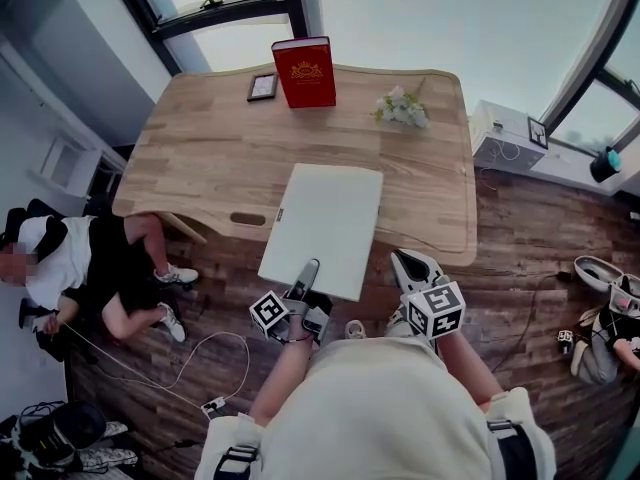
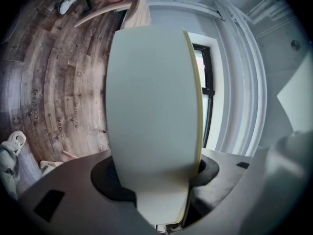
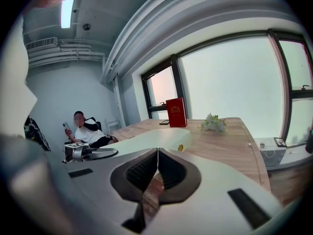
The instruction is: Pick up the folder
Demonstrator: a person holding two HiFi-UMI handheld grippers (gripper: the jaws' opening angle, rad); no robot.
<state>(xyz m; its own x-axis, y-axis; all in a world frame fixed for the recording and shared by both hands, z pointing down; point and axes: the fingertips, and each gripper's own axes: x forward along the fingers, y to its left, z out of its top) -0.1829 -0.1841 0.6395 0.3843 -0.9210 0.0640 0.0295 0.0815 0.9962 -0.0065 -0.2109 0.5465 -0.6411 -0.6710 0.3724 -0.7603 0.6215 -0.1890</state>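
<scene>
Head view is showing us clamping our left tool [image 1: 305, 276] on the near short edge of the folder [image 1: 325, 218], its long axis running up-frame across the worktop [image 1: 200, 148] rim, while our right tool [image 1: 408, 265], jaws together and empty, is hovering just right.

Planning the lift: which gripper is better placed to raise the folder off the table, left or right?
Left. The left gripper has its jaws clamped on the near edge of the folder, which overhangs the table. The right gripper sits beside it, jaws together and empty.
</scene>
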